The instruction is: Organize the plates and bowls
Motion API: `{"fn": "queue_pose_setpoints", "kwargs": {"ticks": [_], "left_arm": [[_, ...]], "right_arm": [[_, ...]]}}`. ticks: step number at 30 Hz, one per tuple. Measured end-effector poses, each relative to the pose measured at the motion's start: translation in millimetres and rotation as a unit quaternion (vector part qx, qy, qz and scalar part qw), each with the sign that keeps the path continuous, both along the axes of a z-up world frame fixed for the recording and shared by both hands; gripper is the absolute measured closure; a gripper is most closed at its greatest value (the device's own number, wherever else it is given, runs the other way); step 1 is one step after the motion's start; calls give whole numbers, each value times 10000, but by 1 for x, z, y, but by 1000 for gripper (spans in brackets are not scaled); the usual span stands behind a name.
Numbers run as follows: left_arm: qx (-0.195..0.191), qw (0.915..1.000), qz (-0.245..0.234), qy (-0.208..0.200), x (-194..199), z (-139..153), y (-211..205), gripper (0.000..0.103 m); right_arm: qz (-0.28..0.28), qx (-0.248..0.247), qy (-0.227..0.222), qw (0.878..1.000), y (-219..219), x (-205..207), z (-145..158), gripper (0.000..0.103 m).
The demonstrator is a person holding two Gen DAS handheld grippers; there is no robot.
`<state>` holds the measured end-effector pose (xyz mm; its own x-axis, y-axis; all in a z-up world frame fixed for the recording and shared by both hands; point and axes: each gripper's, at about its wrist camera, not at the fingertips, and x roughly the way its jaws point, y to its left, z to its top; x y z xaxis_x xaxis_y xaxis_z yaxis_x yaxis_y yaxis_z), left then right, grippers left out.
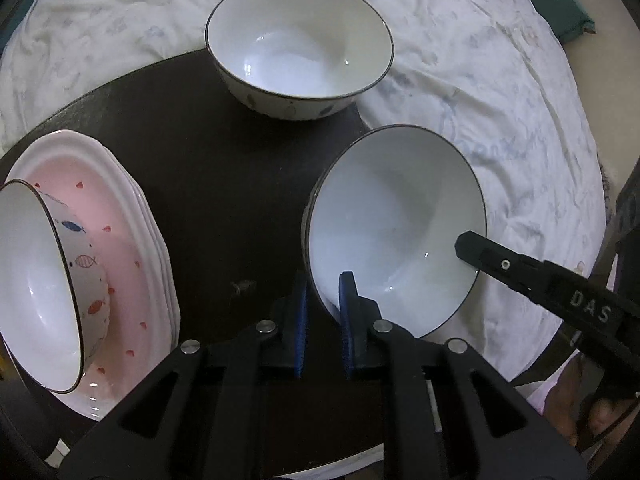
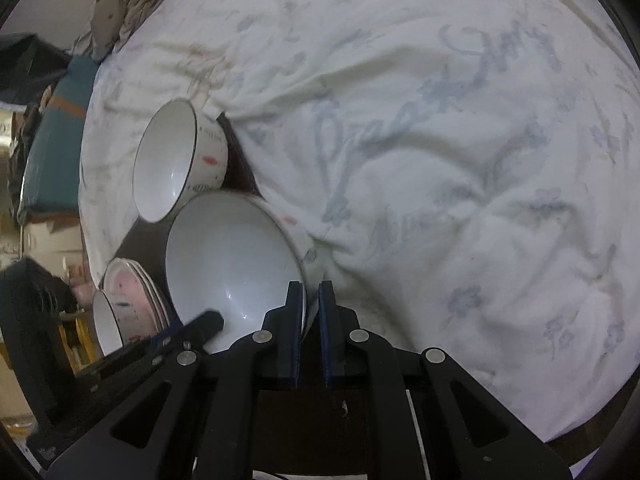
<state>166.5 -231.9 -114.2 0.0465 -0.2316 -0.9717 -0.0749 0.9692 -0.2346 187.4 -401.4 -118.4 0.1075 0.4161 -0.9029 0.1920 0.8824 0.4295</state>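
Note:
A white dark-rimmed bowl (image 1: 396,228) stands tilted at the right edge of the dark round table (image 1: 208,152). My left gripper (image 1: 323,308) is shut on its near rim, one blue pad inside and one outside. My right gripper (image 1: 470,250) comes in from the right and pinches the opposite rim. In the right wrist view the same bowl (image 2: 236,256) sits with its rim between my right gripper (image 2: 310,320), and my left gripper (image 2: 208,324) shows at its lower left. A second white bowl (image 1: 300,48) stands at the back. A fish-patterned bowl (image 1: 44,280) lies on a stack of pink plates (image 1: 136,248) at the left.
Rumpled white bedding (image 1: 480,80) surrounds the table behind and to the right. A teal object (image 1: 560,4) lies at the far right corner. A person's hand (image 1: 572,396) holds the right gripper at the lower right. Bare dark tabletop lies between the plates and the held bowl.

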Motion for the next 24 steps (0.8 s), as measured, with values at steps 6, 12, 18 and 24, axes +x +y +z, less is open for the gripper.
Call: {"fn": "queue_pose_setpoints", "kwargs": {"ticks": [6,12,18,24], "left_arm": [[169,9995,91,-248,12,4,6,89],[155,9998,101,-117,23,-10,8,91],[432,9989,-70,-191,18,-3,-5,95],[394,9988,-107,-257,16,11,-5,95]], "right_arm": [[-194,71,2,9998,-4,3,1,89],[-104,-122,-115,9998,2,8,4,89],[211,-446,-109,9987,16,8,3,91],[293,-765,-239,9963,20,3,9,94]]}}
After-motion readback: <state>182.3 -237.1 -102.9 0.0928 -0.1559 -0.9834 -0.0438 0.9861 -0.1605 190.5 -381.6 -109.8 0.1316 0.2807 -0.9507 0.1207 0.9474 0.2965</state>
